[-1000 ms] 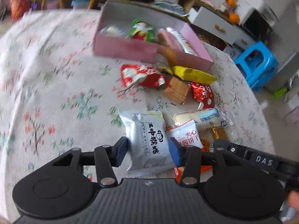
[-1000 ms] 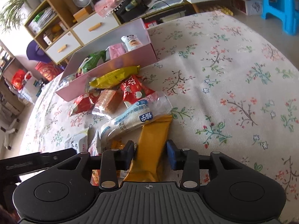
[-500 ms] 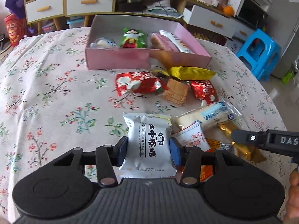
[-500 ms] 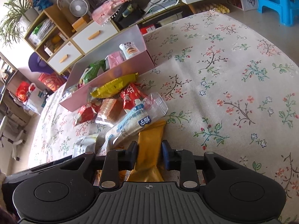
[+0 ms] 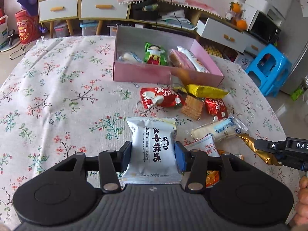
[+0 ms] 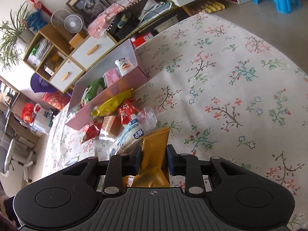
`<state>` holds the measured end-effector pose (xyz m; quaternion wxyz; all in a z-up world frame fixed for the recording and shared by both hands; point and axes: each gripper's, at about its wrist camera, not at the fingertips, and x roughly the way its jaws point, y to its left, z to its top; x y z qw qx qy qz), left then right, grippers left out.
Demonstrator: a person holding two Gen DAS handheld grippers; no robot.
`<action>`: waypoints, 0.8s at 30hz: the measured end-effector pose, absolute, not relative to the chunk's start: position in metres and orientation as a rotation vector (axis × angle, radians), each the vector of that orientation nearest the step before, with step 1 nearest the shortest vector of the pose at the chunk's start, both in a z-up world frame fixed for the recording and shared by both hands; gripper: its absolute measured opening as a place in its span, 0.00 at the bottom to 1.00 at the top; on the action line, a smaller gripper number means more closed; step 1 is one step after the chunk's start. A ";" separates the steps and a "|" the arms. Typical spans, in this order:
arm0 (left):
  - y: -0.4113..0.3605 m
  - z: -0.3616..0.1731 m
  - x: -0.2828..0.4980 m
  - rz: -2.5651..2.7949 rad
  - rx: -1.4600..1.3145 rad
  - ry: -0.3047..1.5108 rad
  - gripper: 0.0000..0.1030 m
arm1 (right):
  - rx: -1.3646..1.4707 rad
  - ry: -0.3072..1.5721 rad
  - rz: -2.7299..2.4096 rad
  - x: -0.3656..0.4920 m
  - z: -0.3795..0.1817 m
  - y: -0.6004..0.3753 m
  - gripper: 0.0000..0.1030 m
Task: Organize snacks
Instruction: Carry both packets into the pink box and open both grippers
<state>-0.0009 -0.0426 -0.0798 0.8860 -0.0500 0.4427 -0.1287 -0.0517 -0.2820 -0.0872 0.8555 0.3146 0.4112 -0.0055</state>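
Up front in the left wrist view, the left gripper (image 5: 153, 155) is clamped on a white biscuit packet (image 5: 153, 150) above the table (image 5: 57, 96), with the pink box (image 5: 163, 73) well beyond. Seen from the right wrist, the right gripper (image 6: 153, 160) pinches a gold packet (image 6: 154, 150) beside the loose snacks (image 6: 115, 115).
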 end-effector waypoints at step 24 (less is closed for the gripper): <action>-0.042 -0.056 0.049 -0.261 -0.106 0.850 0.43 | 0.700 0.749 0.033 -0.012 -0.061 -0.300 0.26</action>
